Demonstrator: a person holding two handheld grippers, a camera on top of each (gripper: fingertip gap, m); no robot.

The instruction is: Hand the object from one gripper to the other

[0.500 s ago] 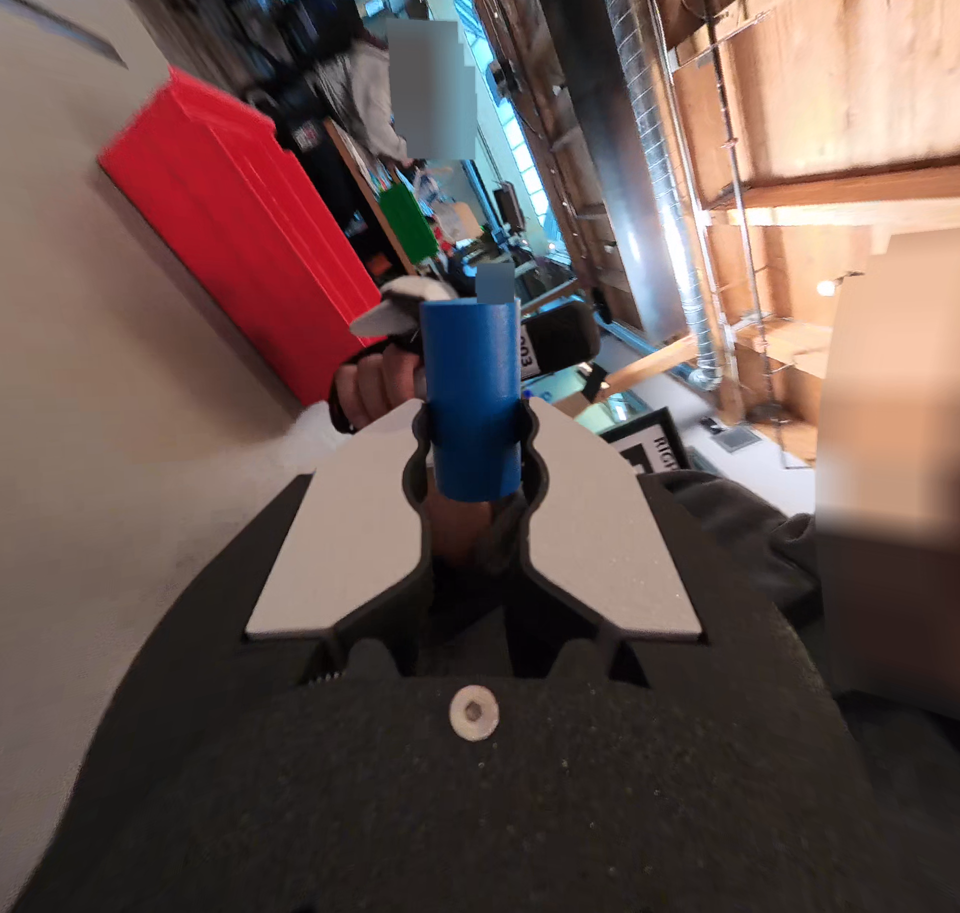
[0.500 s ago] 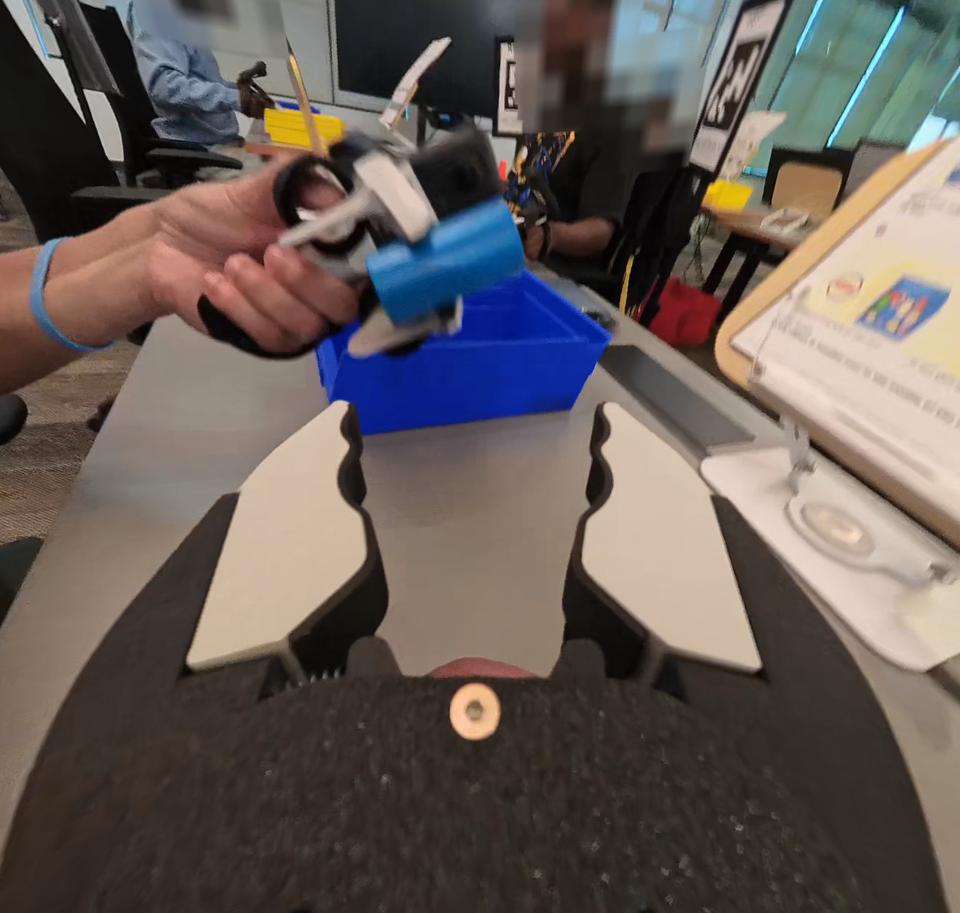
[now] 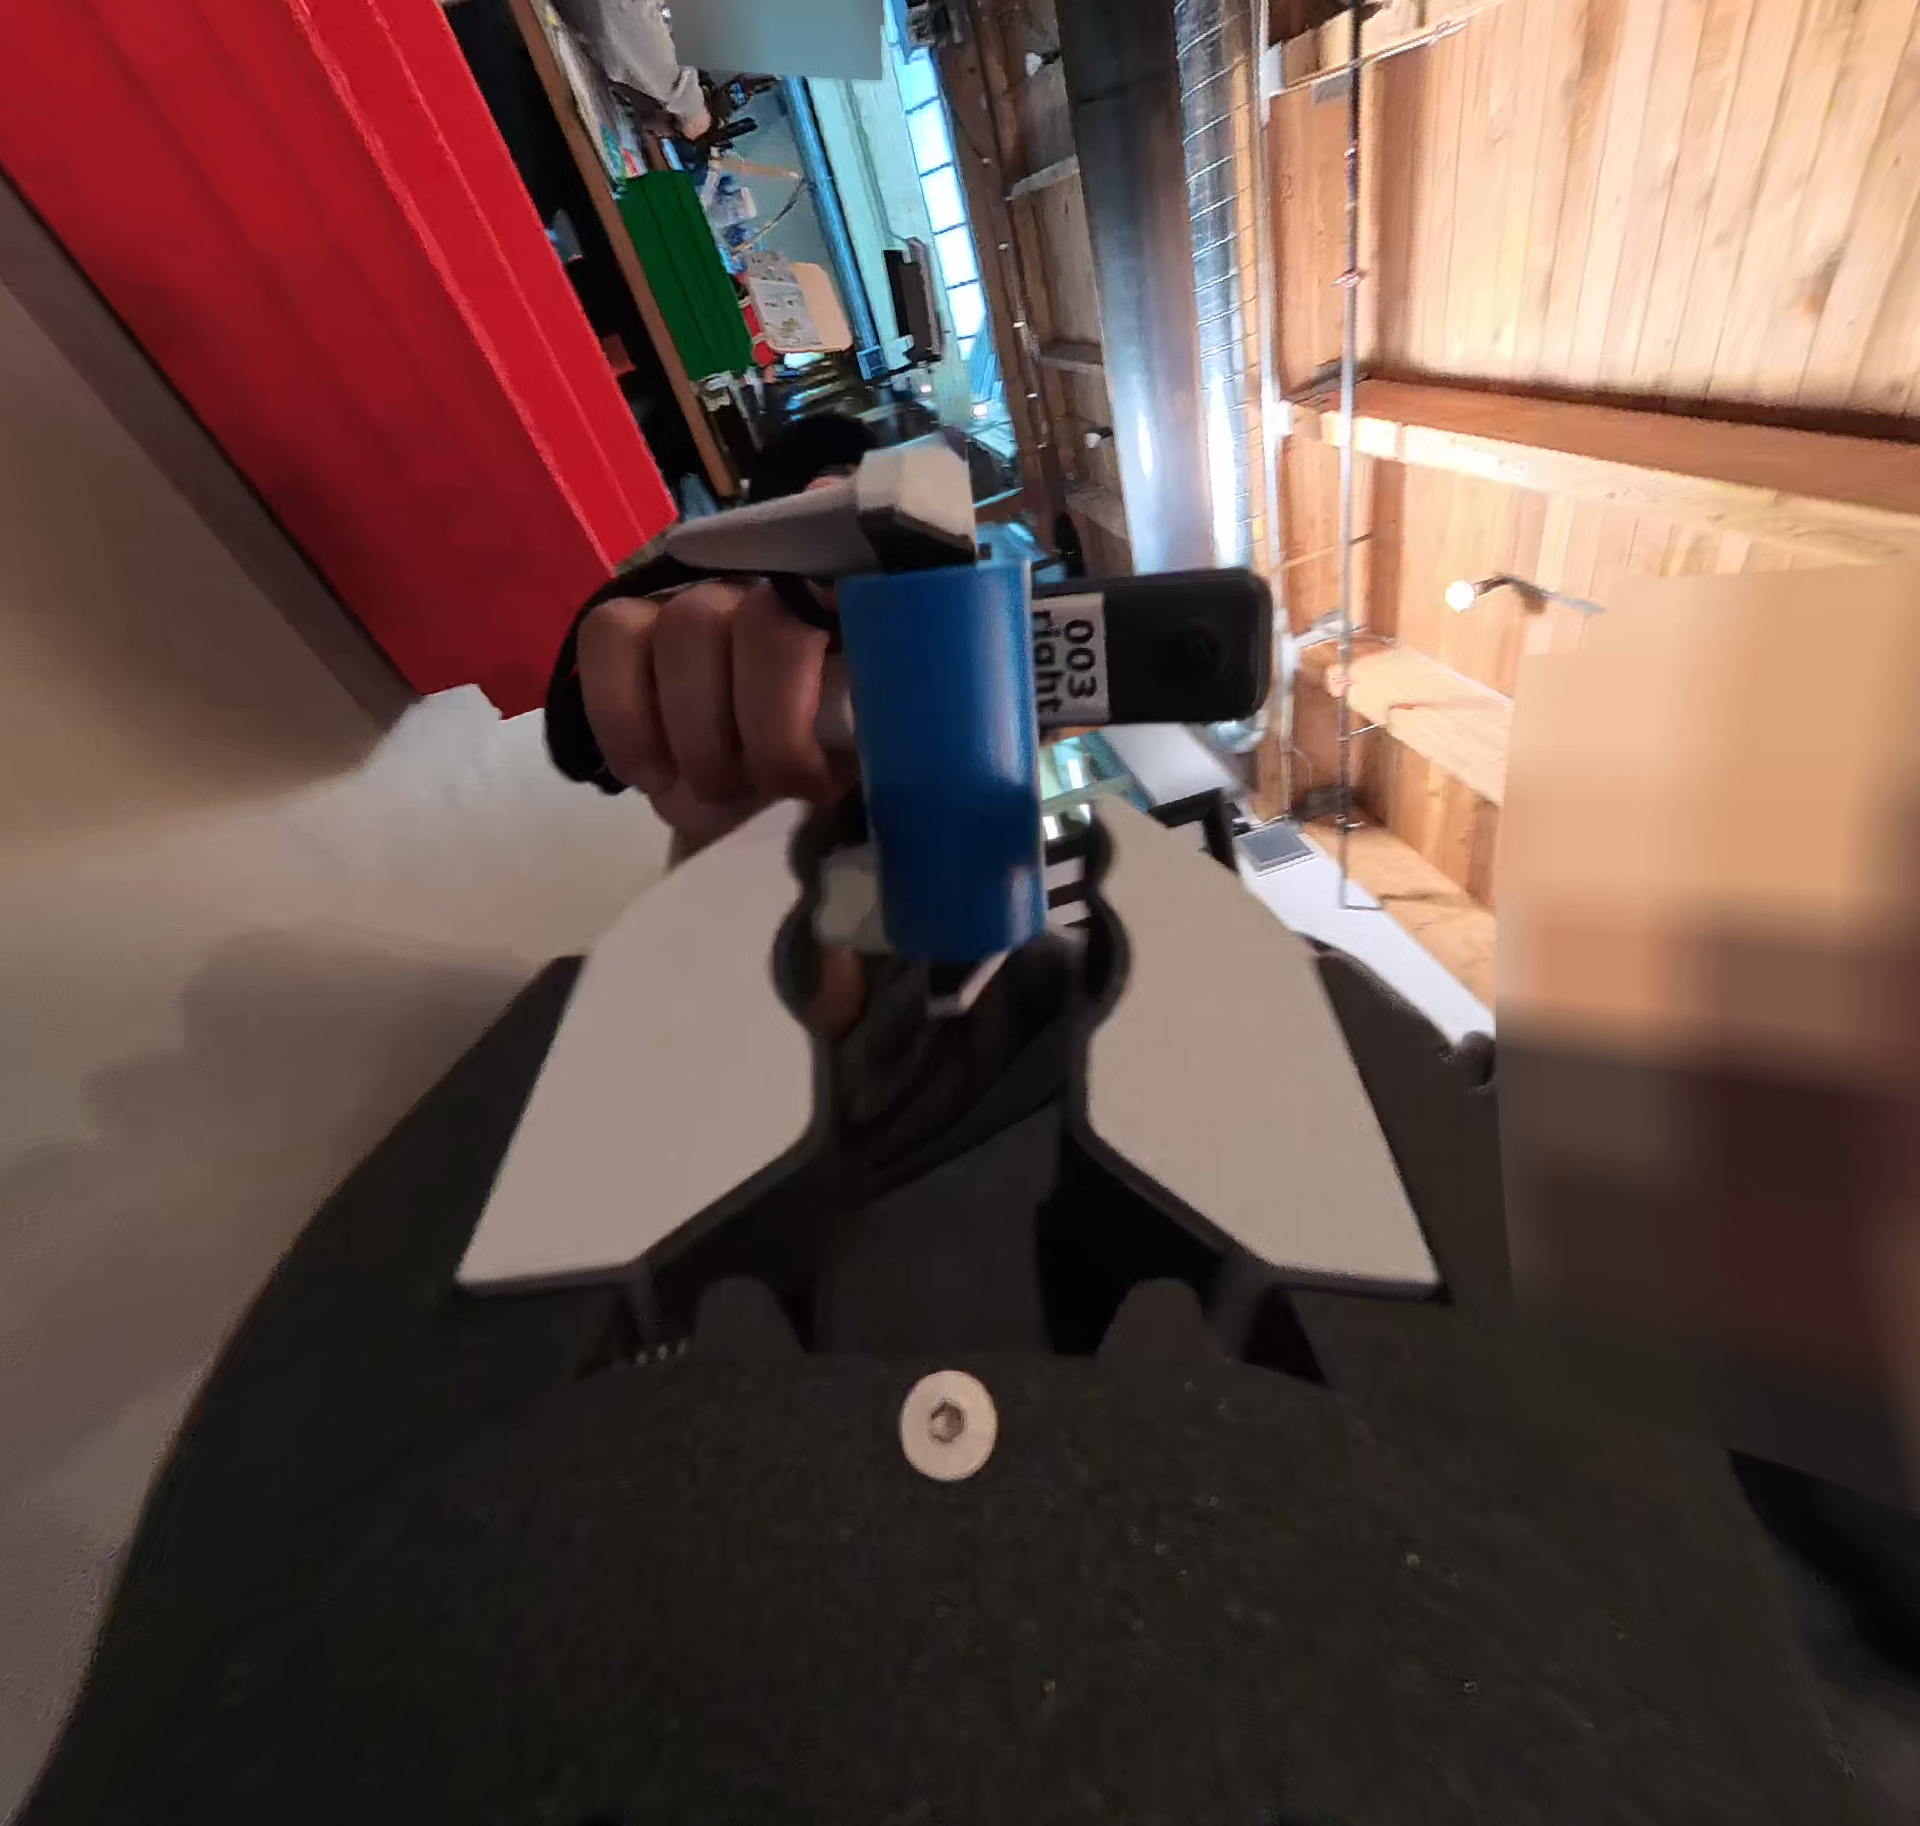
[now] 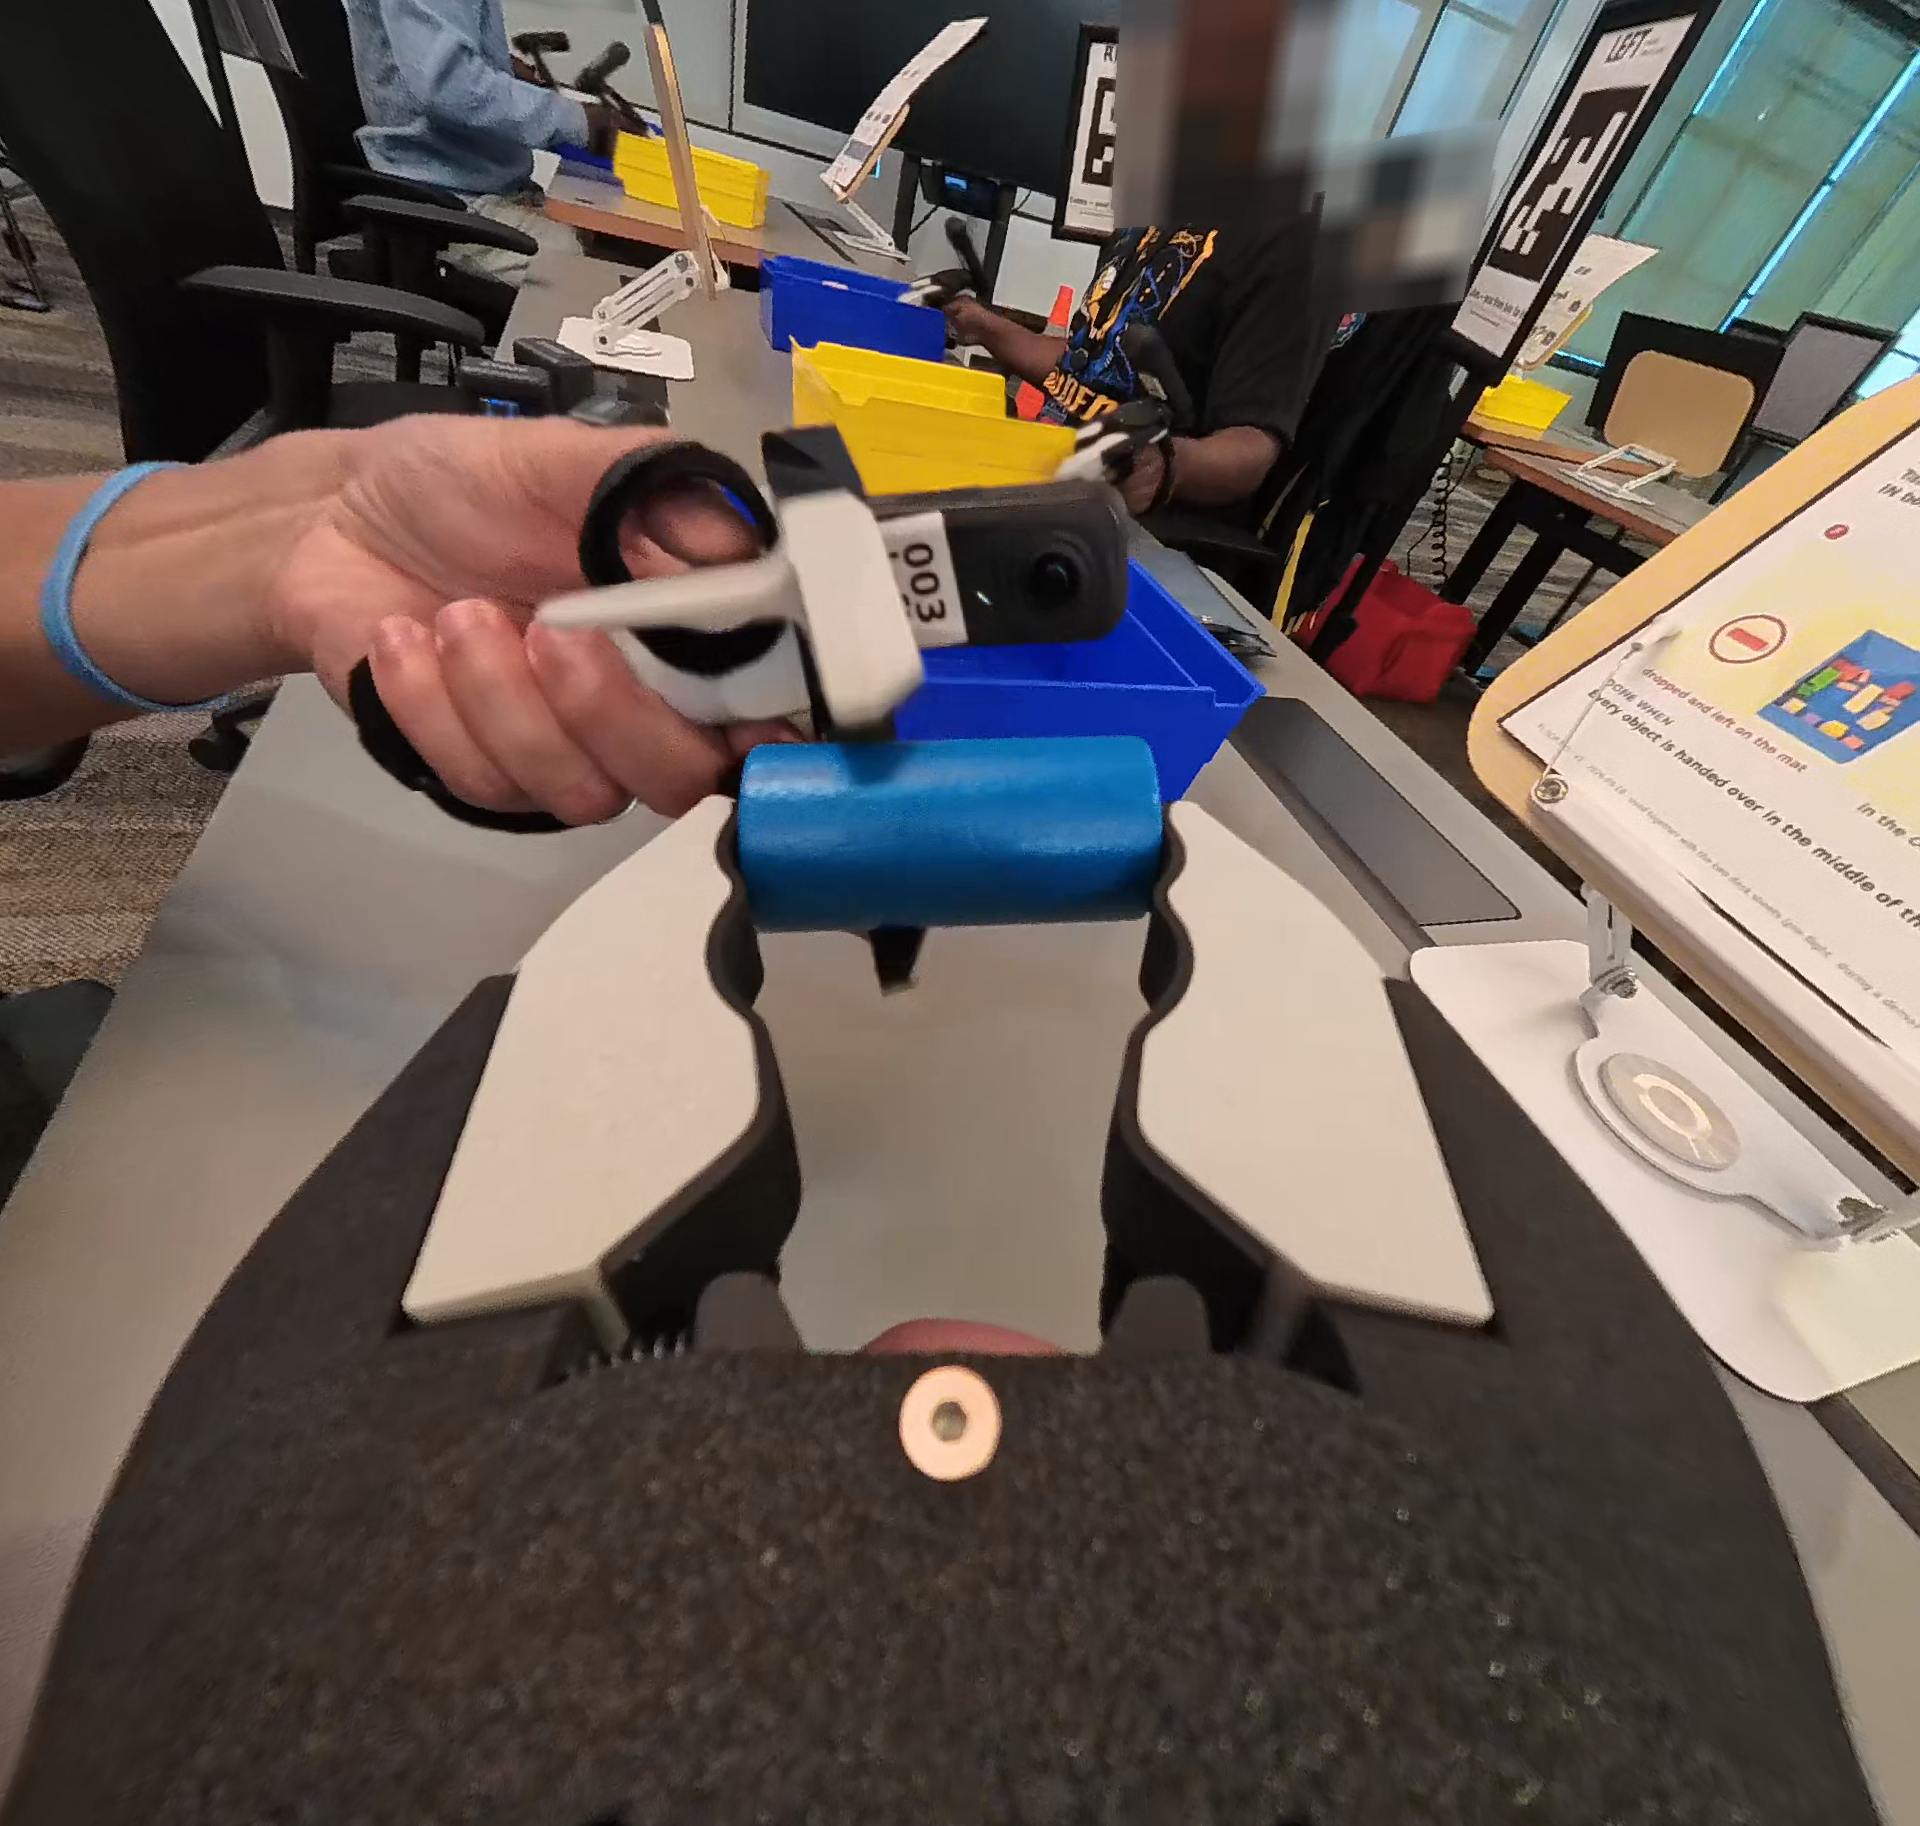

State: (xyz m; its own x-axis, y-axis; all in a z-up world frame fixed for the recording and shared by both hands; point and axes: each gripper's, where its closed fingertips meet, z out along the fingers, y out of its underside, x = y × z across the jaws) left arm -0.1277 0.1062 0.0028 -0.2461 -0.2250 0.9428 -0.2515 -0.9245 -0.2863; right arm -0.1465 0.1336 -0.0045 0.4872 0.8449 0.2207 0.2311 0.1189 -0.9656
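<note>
blue cylinder [image 4: 948,831] now between right gripper [image 4: 948,867] fingertips, left gripper [image 3: 945,903] newly loosened

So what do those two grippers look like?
The left gripper and right gripper each have a rough black body, a silver bolt and two flat pale-grey fingers with wavy black edges. The left one also shows black finger loops and a black camera; that wrist wears a blue band.
</note>
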